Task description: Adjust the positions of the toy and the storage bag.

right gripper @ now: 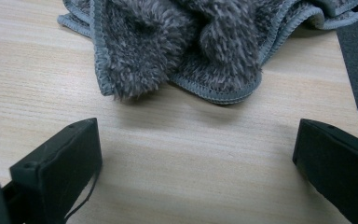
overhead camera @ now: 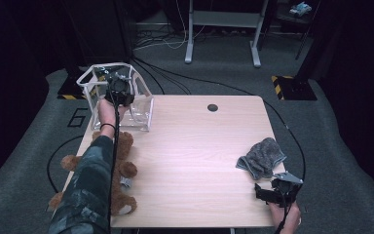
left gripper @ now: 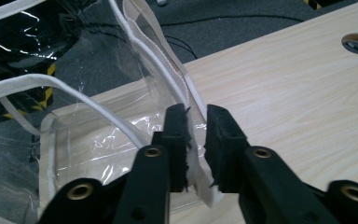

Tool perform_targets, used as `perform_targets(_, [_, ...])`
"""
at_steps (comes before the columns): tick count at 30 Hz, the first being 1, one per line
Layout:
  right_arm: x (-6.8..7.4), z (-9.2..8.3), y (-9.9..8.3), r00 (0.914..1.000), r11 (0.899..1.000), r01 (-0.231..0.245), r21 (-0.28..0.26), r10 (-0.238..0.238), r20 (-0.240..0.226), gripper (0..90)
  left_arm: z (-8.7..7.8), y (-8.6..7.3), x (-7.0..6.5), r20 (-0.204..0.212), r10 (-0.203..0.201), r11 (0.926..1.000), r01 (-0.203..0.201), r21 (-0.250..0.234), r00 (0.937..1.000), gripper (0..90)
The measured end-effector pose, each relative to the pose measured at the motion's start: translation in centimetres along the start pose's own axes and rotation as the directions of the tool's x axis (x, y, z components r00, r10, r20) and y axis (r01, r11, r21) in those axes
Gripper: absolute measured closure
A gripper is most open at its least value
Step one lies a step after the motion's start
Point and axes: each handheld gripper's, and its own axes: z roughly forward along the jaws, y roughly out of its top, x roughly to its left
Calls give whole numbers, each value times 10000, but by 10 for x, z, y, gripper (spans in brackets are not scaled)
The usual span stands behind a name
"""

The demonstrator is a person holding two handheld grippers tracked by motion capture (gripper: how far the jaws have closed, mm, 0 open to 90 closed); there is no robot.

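Here: left gripper [left gripper: 196, 140] pinches clear bag's white rim [left gripper: 186, 88], seemingly | right gripper [right gripper: 193, 158] wide, before grey towel [right gripper: 191, 42]

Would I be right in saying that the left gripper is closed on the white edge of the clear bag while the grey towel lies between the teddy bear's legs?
Not quite: in the high view the grey towel lies near the right gripper, far from the teddy bear. The left gripper does pinch the clear bag's white edge.
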Motion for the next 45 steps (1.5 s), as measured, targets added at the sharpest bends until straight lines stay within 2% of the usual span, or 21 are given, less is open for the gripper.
perform_targets(3, [0, 0, 0, 10000, 10000, 0, 1, 0, 2, 4, 0, 1, -2, 320, 97, 9999, -93, -116, 9994, 852])
perform_targets(5, [0, 0, 0, 10000, 10000, 39, -26, -39, -10, 4, 0, 1, -3, 270, 177, 9998, -174, -128, 9995, 854])
perform_targets(8, [0, 0, 0, 10000, 10000, 42, -25, -42, -7, 4, 1, 3, -8, 487, 353, 9991, -342, -240, 9982, 855])
perform_targets(9, [0, 0, 0, 10000, 10000, 48, -31, -48, -10, 4, 1, 4, -10, 685, 514, 9985, -501, -199, 9963, 855])
perform_targets(10, [0, 0, 0, 10000, 10000, 48, -31, -48, -10, 4, 1, 4, -10, 685, 514, 9985, -501, -199, 9963, 855])
perform_targets(11, [0, 0, 0, 10000, 10000, 42, -21, -42, -6, 4, 2, 5, -13, 780, 700, 9971, -675, -338, 9945, 855])
perform_targets(13, [0, 0, 0, 10000, 10000, 36, -24, -36, -7, 4, 2, 5, -16, 764, 719, 9970, -695, -337, 9945, 855])
perform_targets(18, [0, 0, 0, 10000, 10000, 36, -23, -36, -7, 4, 3, 7, -24, 1032, 822, 9960, -782, -425, 9913, 855])
perform_targets(21, [0, 0, 0, 10000, 10000, 38, -23, -38, -6, 4, 2, 9, -30, 1158, 1022, 9942, -977, -440, 9880, 856])
perform_targets(25, [0, 0, 0, 10000, 10000, -3, 5, 3, 7, 4, 3, 10, -36, 1331, 1002, 9945, -950, -450, 9860, 855])
perform_targets(28, [0, 0, 0, 10000, 10000, 37, -23, -37, -3, 4, 3, 11, -43, 1513, 1142, 9930, -1084, -459, 9819, 855])
perform_targets(29, [0, 0, 0, 10000, 10000, 10, -4, -10, 1, 4, 4, 12, -48, 1642, 1241, 9918, -1170, -522, 9786, 854])
perform_targets(31, [0, 0, 0, 10000, 10000, 7, -6, -7, 2, 4, 4, 13, -50, 1645, 1309, 9909, -1235, -542, 9777, 854])
perform_targets(35, [0, 0, 0, 10000, 10000, 35, -25, -35, -4, 4, 4, 16, -63, 1951, 1521, 9880, -1436, -573, 9689, 852])
perform_targets(37, [0, 0, 0, 10000, 10000, 45, -30, -45, -7, 4, 5, 17, -66, 1958, 1501, 9883, -1421, -546, 9691, 851])
perform_targets(40, [0, 0, 0, 10000, 10000, 36, -23, -36, -3, 4, 5, 19, -76, 2194, 1593, 9870, -1507, -556, 9625, 847])
perform_targets(41, [0, 0, 0, 10000, 10000, 36, -23, -36, -3, 4, 5, 19, -76, 2194, 1593, 9870, -1507, -556, 9625, 845])
perform_targets(45, [0, 0, 0, 10000, 10000, 51, -31, -51, -8, 4, 4, 23, -87, 2410, 1788, 9837, -1689, -611, 9539, 846])
